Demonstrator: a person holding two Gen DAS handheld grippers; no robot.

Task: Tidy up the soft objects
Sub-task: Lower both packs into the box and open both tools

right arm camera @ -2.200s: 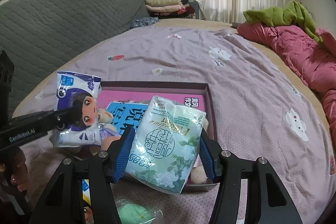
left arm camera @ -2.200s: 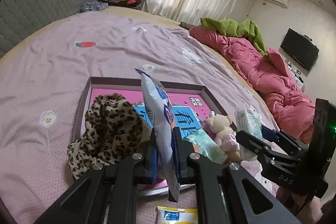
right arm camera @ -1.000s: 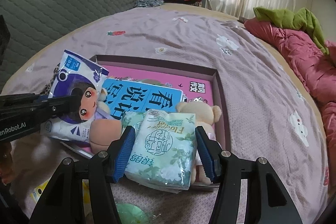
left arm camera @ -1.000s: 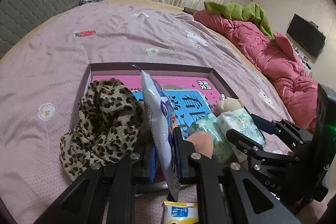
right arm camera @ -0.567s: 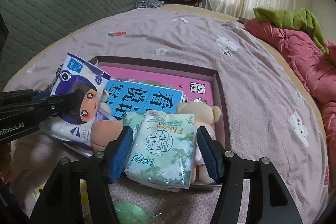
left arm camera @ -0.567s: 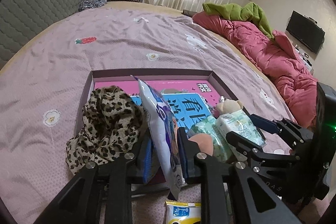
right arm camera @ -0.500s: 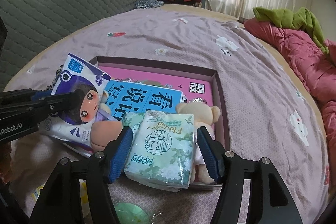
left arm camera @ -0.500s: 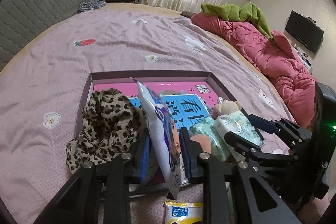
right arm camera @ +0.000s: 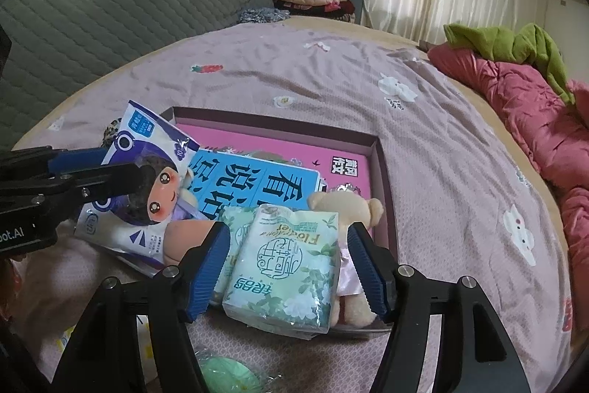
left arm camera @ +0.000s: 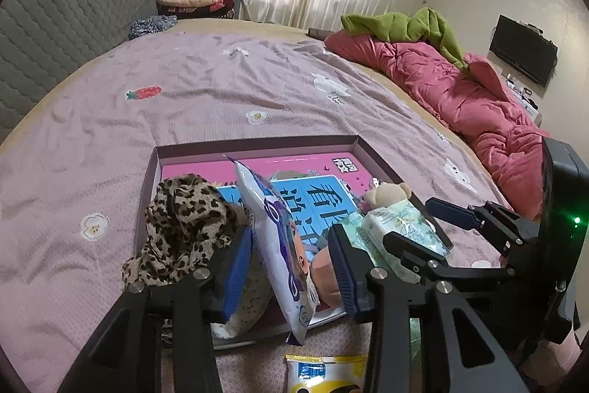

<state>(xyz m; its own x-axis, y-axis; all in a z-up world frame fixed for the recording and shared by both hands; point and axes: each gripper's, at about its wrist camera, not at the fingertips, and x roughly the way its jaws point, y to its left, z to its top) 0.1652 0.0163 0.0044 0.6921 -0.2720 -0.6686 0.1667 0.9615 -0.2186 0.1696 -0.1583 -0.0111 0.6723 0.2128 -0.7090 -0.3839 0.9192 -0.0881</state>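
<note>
Beside tray (left arm camera: 149,172): leopard cloth (left arm camera: 184,227), teddy (right arm camera: 346,209).

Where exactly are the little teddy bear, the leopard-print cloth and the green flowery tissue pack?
teddy bear (right arm camera: 349,205): right wrist view, on its head, behind the pack.
leopard-print cloth (left arm camera: 184,220): left wrist view, on the middle of the bunched fabric.
green flowery tissue pack (right arm camera: 287,264): right wrist view, on the round emblem on its front.

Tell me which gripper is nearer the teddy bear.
Right. The right gripper straddles the green tissue pack that lies against the teddy bear, one finger beside it. The left gripper stands further off, around the purple packet.
</note>
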